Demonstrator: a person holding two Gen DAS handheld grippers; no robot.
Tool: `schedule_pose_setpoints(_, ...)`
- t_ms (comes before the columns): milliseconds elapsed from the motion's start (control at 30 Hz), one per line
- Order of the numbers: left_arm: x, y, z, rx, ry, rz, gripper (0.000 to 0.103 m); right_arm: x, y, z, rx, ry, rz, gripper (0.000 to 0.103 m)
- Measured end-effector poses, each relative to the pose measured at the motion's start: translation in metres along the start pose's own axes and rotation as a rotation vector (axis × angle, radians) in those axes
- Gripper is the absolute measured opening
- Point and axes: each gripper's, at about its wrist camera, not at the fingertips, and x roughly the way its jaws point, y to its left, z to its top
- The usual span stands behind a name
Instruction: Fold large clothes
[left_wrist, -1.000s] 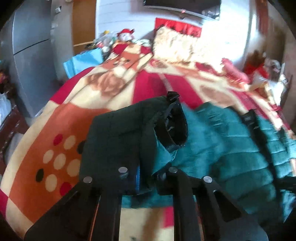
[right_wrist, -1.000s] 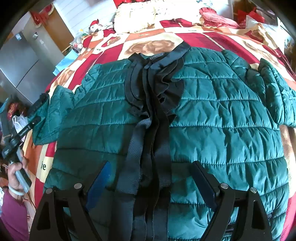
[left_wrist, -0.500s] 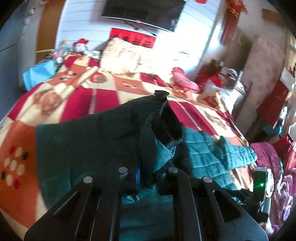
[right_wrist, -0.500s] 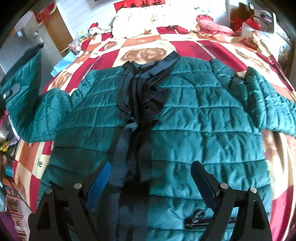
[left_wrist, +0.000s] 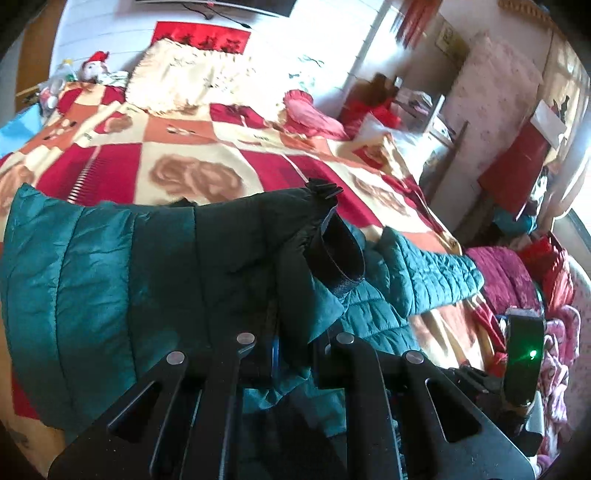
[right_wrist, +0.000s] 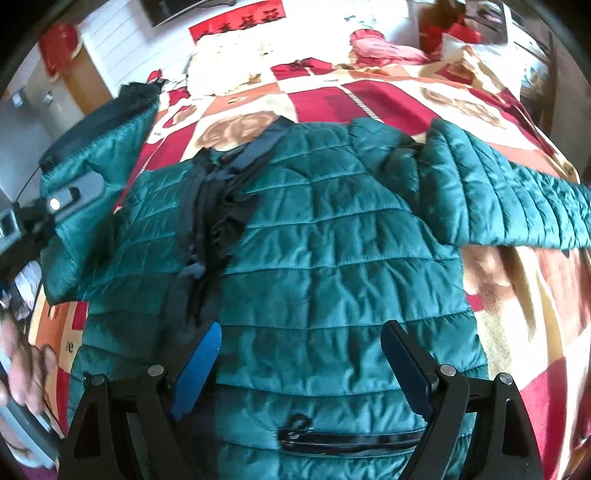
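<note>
Left gripper (left_wrist: 291, 350): fingers pressed together, sleeve (left_wrist: 155, 280) of the green quilted jacket (right_wrist: 332, 258) pinched between them near the black cuff (left_wrist: 338, 254). The sleeve is held raised off the bed, draped over the finger bases; the cuff hangs open just beyond the tips. In the right wrist view the same sleeve is seen lifted at the jacket's left edge, with the left hand (right_wrist: 26, 373) on the gripper handle below it.

Right gripper (right_wrist: 301, 365): fingers spread wide, blue pads (right_wrist: 197, 373) apart, nothing pinched. It hangs above the lower front of the jacket, a zipped pocket (right_wrist: 347, 439) seen between the finger bases. Contact with the fabric cannot be told.

The jacket is laid flat, front up, on the red-and-cream patterned blanket (right_wrist: 388, 99), black collar (right_wrist: 236, 158) toward the pillows (left_wrist: 195, 81). The other sleeve (right_wrist: 509, 206) is stretched out to the right on the blanket.
</note>
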Motion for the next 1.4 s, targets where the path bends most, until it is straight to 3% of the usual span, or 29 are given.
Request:
schedule_pose_setpoints(267, 0.043, -0.014, -0.015, 0.004, 0.073, -0.012, 0.011, 0.006, -0.024, -0.001, 0.067, 0.007, 0.006, 0.086)
schedule_pose_setpoints(433, 0.06, -0.003, -0.023, -0.084, 0.163, -0.095, 0.014, 0.009, -0.029, -0.001, 0.076, 0.011, -0.004, 0.086)
schedule_pose_setpoints(500, 0.057, -0.001, -0.024, -0.098, 0.175, -0.119, 0.022, 0.008, -0.03, -0.002, 0.077, 0.008, -0.009, 0.086)
schedule_pose_setpoints(667, 0.017, 0.001, -0.019, -0.104, 0.109, -0.162, 0.058, 0.005, -0.031, -0.003, 0.073, -0.003, -0.02, 0.087)
schedule_pose_setpoints(833, -0.034, 0.012, -0.012, -0.092, 0.025, -0.165, 0.062, 0.0, -0.021, -0.001, 0.068, -0.025, -0.002, 0.09)
schedule_pose_setpoints(967, -0.064, 0.036, -0.017, -0.079, -0.013, -0.099, 0.062, -0.004, -0.008, 0.002, 0.049, -0.048, -0.004, 0.093)
schedule_pose_setpoints(1100, -0.076, 0.068, -0.027, -0.065, -0.022, 0.044, 0.062, -0.004, -0.003, 0.009, 0.041, -0.046, 0.014, 0.094)
schedule_pose_setpoints(1300, -0.076, 0.128, -0.048, -0.136, -0.009, 0.263, 0.062, 0.008, -0.003, 0.026, 0.073, -0.031, 0.036, 0.094)
schedule_pose_setpoints(1400, -0.068, 0.151, -0.058, -0.183, 0.017, 0.326, 0.062, 0.023, -0.003, 0.034, 0.104, -0.002, 0.061, 0.094)
